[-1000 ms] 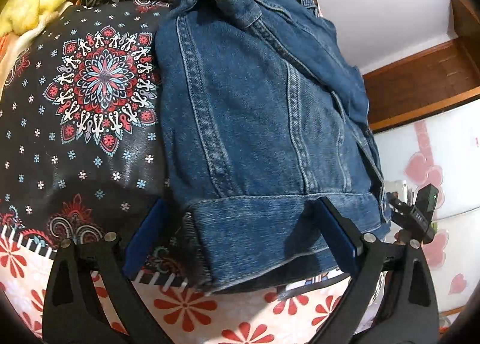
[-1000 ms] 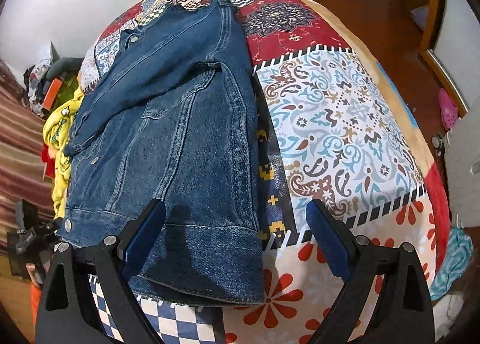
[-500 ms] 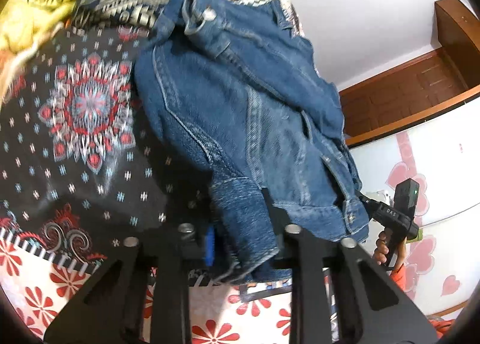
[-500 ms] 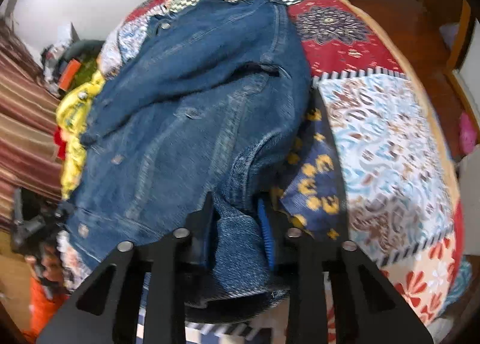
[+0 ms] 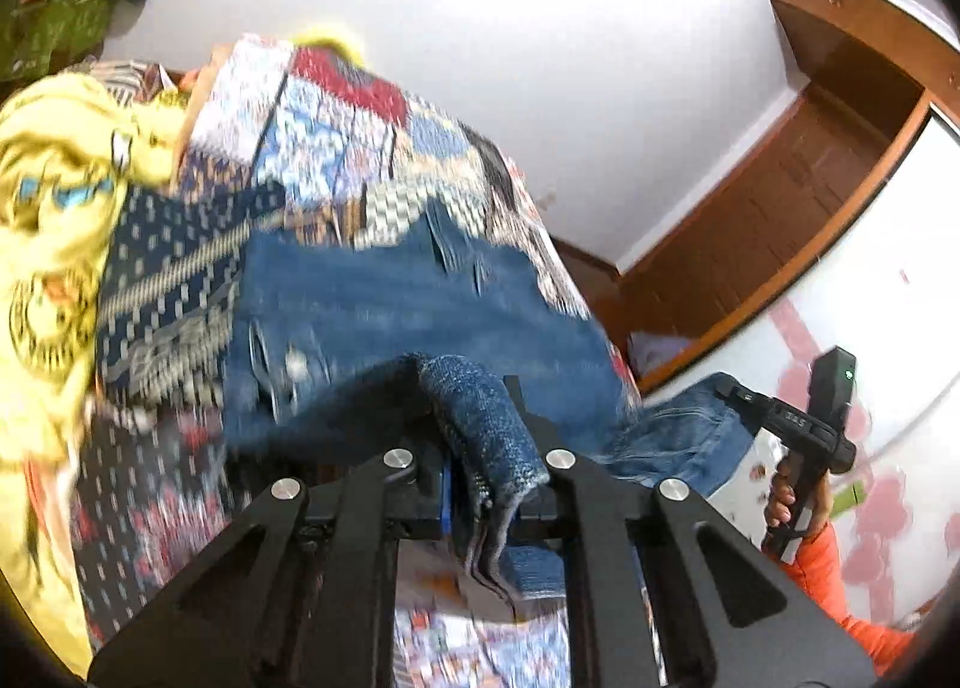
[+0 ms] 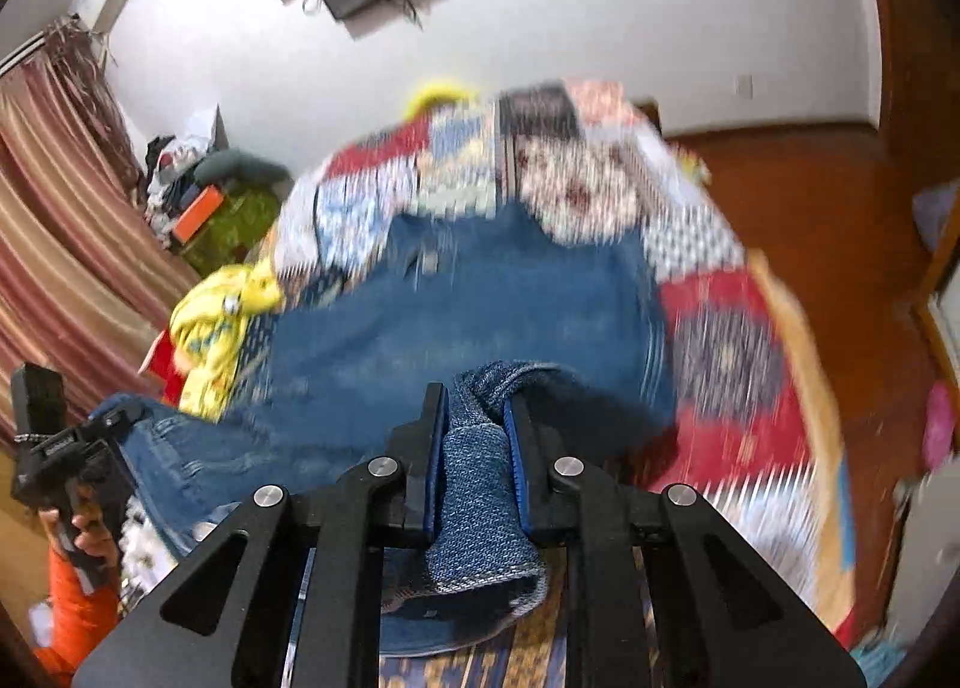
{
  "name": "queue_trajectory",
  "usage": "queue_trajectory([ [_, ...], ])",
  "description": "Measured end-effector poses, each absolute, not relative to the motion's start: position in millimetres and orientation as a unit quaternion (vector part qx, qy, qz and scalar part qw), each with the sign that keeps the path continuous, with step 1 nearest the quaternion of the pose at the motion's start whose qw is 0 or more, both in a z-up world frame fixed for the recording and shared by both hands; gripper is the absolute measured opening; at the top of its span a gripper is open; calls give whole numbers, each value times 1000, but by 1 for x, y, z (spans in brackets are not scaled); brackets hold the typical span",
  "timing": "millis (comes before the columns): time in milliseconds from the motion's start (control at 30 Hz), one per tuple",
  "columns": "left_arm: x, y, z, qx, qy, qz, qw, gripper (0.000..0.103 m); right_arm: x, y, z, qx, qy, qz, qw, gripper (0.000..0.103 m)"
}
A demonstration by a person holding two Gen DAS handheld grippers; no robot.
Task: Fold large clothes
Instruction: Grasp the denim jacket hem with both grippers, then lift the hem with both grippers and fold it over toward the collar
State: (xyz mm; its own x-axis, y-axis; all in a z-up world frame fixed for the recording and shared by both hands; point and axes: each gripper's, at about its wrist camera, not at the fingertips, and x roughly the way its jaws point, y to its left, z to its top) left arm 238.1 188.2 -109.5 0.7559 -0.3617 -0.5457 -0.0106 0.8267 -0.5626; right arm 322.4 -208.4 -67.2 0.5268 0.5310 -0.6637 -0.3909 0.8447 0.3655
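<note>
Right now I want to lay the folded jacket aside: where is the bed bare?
Bare quilt shows right of the denim jacket, out to the bed's floor-side edge, and beyond its collar toward the wall. The other side is crowded by the yellow garment. Both the left gripper and right gripper grip its hem.

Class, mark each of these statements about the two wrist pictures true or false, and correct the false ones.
1. The left gripper is shut on the blue denim jacket. True.
2. The right gripper is open and holds nothing. False: it is shut on a fold of that jacket.
3. The jacket lies over a patchwork patterned bedspread. True.
4. A yellow printed garment is clamped in the left gripper. False: it lies on the bed, apart from the gripper.
</note>
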Motion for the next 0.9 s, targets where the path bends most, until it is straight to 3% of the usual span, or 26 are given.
queue_trajectory([
  [267, 347, 223, -144, -275, 377, -30, 884, 11, 405, -187, -70, 96, 398, 243, 879, 16],
  [500, 407, 237, -233, -260, 454, 9, 852, 13, 468, -161, -155, 81, 456, 196, 865, 16],
  [600, 414, 236, -255, -249, 471, 3, 846, 17, 480, -161, -180, 73, 476, 183, 857, 22],
  [800, 409, 220, -243, -175, 482, 2, 858, 19, 474, -170, -186, 76, 490, 183, 849, 34],
  [867, 405, 213, -234, -154, 484, 16, 861, 23, 469, -174, -178, 71, 499, 173, 846, 48],
  [900, 401, 209, -228, -142, 483, 22, 864, 24, 464, -176, -173, 67, 496, 173, 848, 50],
])
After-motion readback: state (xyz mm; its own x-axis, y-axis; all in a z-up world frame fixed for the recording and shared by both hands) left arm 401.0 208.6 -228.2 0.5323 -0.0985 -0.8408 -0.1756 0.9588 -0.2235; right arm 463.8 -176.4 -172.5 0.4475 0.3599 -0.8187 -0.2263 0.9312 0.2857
